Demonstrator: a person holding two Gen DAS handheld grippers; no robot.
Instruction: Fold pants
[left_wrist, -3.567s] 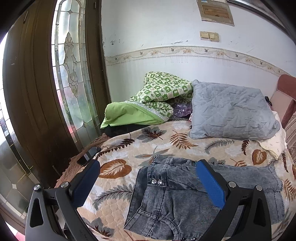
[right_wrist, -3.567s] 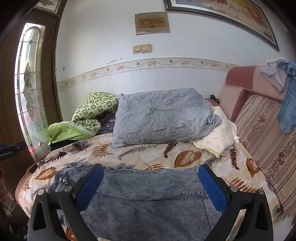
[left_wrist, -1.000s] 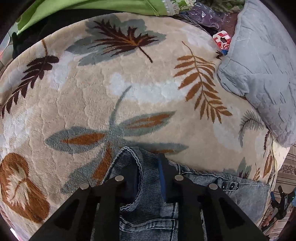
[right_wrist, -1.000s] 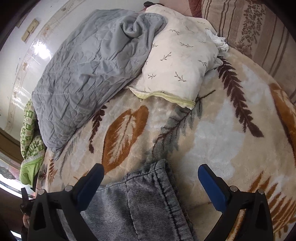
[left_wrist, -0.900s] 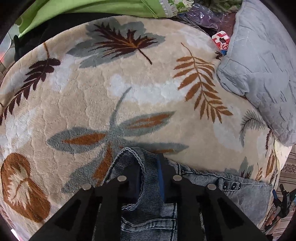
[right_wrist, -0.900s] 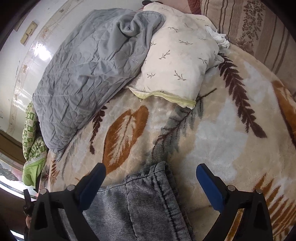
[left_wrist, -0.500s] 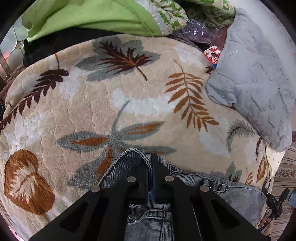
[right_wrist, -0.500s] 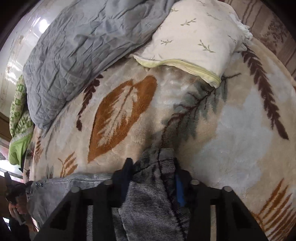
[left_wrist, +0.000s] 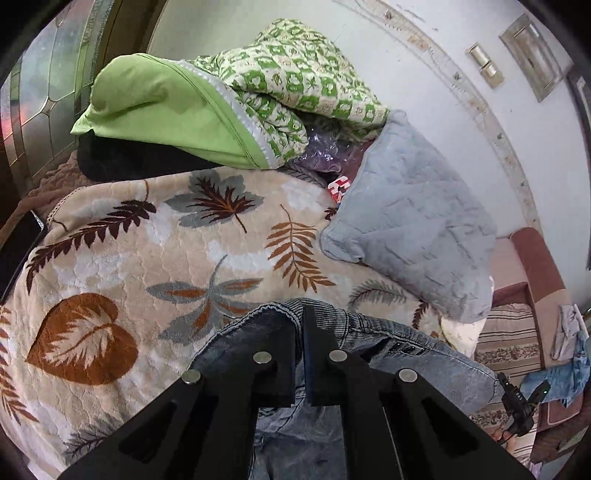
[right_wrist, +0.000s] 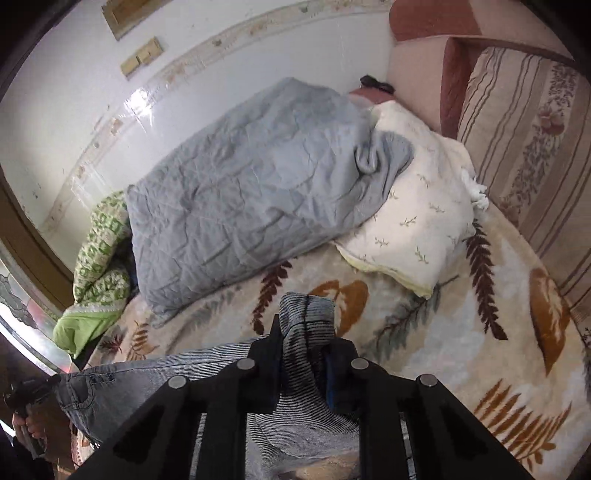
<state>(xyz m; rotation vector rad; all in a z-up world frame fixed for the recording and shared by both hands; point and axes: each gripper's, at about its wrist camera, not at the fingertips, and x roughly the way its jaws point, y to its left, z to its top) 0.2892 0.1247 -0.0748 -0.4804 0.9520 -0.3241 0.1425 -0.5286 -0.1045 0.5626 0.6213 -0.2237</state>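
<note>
Grey washed denim pants (left_wrist: 417, 358) lie across a leaf-patterned blanket (left_wrist: 110, 273) on the bed. My left gripper (left_wrist: 300, 314) is shut on the waistband corner and holds it lifted off the blanket. My right gripper (right_wrist: 303, 328) is shut on the bunched leg hem of the pants (right_wrist: 306, 314), also raised. The fabric (right_wrist: 155, 376) stretches between both grippers. The lower part of the pants is hidden behind the gripper bodies.
A grey quilted pillow (right_wrist: 251, 192) and a cream pillow (right_wrist: 413, 218) lie at the back of the bed. A green quilt (left_wrist: 229, 103) is piled at the back left. A striped sofa back (right_wrist: 532, 147) borders the right. A window (left_wrist: 40, 92) is at the left.
Both grippers went down from above the bed to the pants. The left closed on the waistband, the right closed on the leg hem, and both have lifted the fabric.
</note>
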